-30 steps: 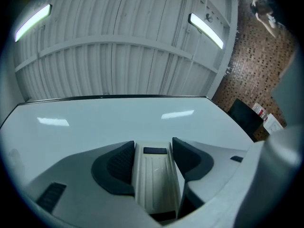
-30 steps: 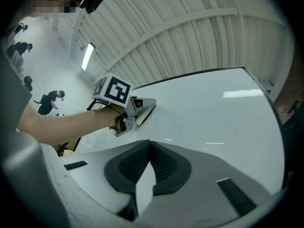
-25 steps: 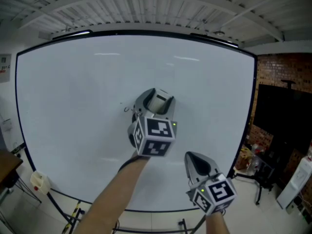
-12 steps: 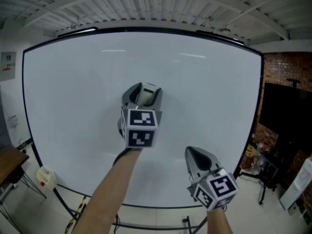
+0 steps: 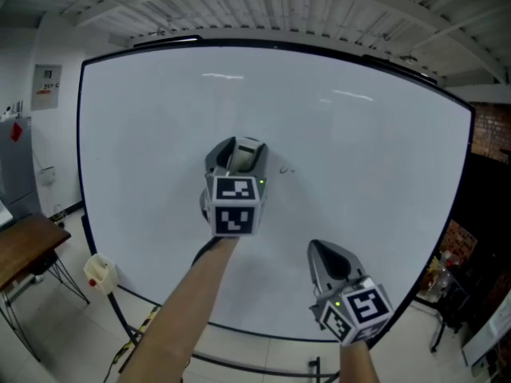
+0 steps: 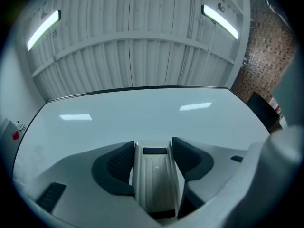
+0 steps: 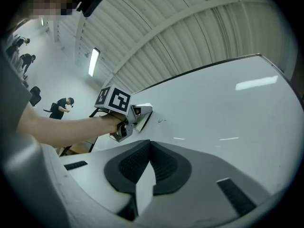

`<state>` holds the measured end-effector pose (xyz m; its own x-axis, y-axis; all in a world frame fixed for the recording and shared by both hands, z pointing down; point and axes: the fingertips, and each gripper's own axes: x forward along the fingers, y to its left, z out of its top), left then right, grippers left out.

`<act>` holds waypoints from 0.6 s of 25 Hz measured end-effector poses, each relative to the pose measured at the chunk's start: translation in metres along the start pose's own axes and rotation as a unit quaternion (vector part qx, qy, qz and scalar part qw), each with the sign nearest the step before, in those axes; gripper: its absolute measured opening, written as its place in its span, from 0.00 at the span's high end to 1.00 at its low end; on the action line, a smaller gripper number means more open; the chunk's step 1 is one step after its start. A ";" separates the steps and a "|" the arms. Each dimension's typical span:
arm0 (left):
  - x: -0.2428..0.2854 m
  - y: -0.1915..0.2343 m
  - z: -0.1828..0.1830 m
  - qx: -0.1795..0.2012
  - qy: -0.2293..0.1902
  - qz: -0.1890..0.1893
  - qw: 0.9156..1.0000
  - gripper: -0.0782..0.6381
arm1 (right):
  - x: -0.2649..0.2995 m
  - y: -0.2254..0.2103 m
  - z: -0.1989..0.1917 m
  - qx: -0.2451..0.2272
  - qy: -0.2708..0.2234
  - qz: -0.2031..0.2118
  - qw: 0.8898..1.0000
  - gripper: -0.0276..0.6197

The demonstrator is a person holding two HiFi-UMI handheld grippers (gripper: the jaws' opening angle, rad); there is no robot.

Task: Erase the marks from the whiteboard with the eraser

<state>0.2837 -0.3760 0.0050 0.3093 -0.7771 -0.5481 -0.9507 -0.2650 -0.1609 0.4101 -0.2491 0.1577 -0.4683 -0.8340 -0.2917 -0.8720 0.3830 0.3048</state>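
The whiteboard [image 5: 359,174] fills the head view, with a small faint dark mark [image 5: 286,168] near its middle. My left gripper [image 5: 237,152] is shut on the pale grey eraser [image 5: 246,155], held against the board just left of that mark. In the left gripper view the eraser [image 6: 156,179] sits clamped between the dark pads [image 6: 118,163], facing the whiteboard [image 6: 142,113]. My right gripper [image 5: 326,255] hangs lower right, off the board, shut and empty. The right gripper view shows its pads [image 7: 135,163] together, the left gripper [image 7: 138,112] and the mark [image 7: 162,120].
A small cream and red object [image 5: 100,271] hangs by the board's lower left corner. A wooden table [image 5: 24,250] stands at the left. A brick wall [image 5: 491,138] is at the right. A person [image 7: 61,107] stands far off.
The left gripper with the eraser has swept leftward across the board: the small mark was to its left, was covered, and now lies to its right. The view has shifted left.
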 end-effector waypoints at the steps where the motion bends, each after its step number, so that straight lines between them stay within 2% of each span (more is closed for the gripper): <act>1: 0.000 0.000 -0.001 0.000 0.001 0.003 1.000 0.53 | 0.000 -0.001 0.000 0.000 -0.001 -0.002 1.000 0.96; 7: 0.002 -0.015 -0.003 -0.004 -0.008 0.009 1.000 0.53 | -0.013 -0.016 0.004 -0.003 -0.003 -0.025 1.000 0.96; 15: 0.002 -0.063 0.003 -0.026 -0.019 -0.022 0.999 0.53 | -0.041 -0.038 0.008 -0.010 0.003 -0.051 0.999 0.96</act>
<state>0.3441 -0.3590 0.0121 0.3487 -0.7419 -0.5727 -0.9336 -0.3288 -0.1426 0.4612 -0.2258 0.1506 -0.3759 -0.8705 -0.3177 -0.9122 0.2872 0.2924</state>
